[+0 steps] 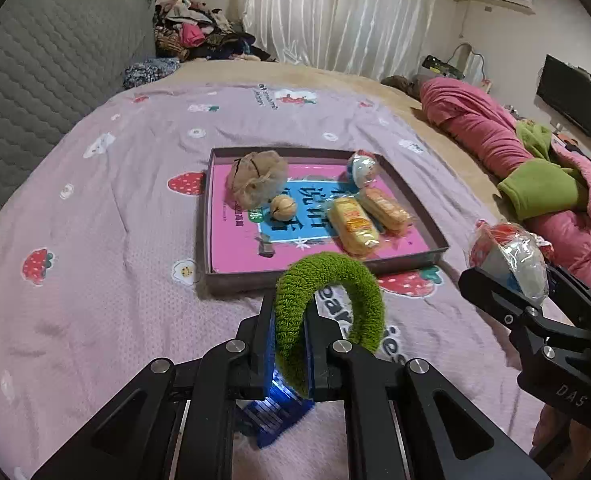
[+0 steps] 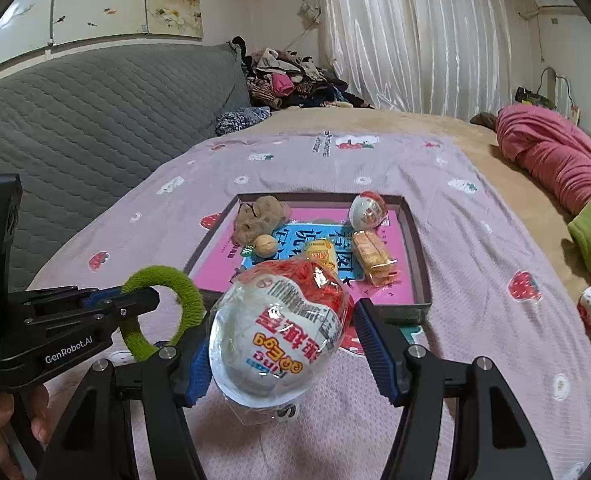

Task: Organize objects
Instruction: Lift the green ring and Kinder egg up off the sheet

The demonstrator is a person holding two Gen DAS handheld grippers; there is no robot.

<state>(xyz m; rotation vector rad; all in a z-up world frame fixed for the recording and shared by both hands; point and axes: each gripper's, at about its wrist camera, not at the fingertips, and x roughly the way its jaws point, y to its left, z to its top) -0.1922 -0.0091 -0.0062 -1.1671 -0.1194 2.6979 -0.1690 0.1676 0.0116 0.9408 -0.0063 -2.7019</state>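
- Left gripper [image 1: 289,344] is clamped tight on the green fuzzy hair tie [image 1: 331,300], low centre of the left view.
- Right gripper [image 2: 281,344] sits partly spread, squeezing a wrapped toy egg [image 2: 279,328], bottom centre of the right view.
- Shallow box [image 1: 415,200] lies mid-frame on the pink bedspread [image 1: 95,240], holding a second egg [image 1: 362,168], two snack packs [image 1: 369,216], a walnut [image 1: 282,208] and a beige scrunchie [image 1: 255,178].

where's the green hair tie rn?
The green hair tie is pinched in the left gripper, jaws shut on it, held above the pink blanket just short of the tray's near edge. In the right wrist view it's at lower left.
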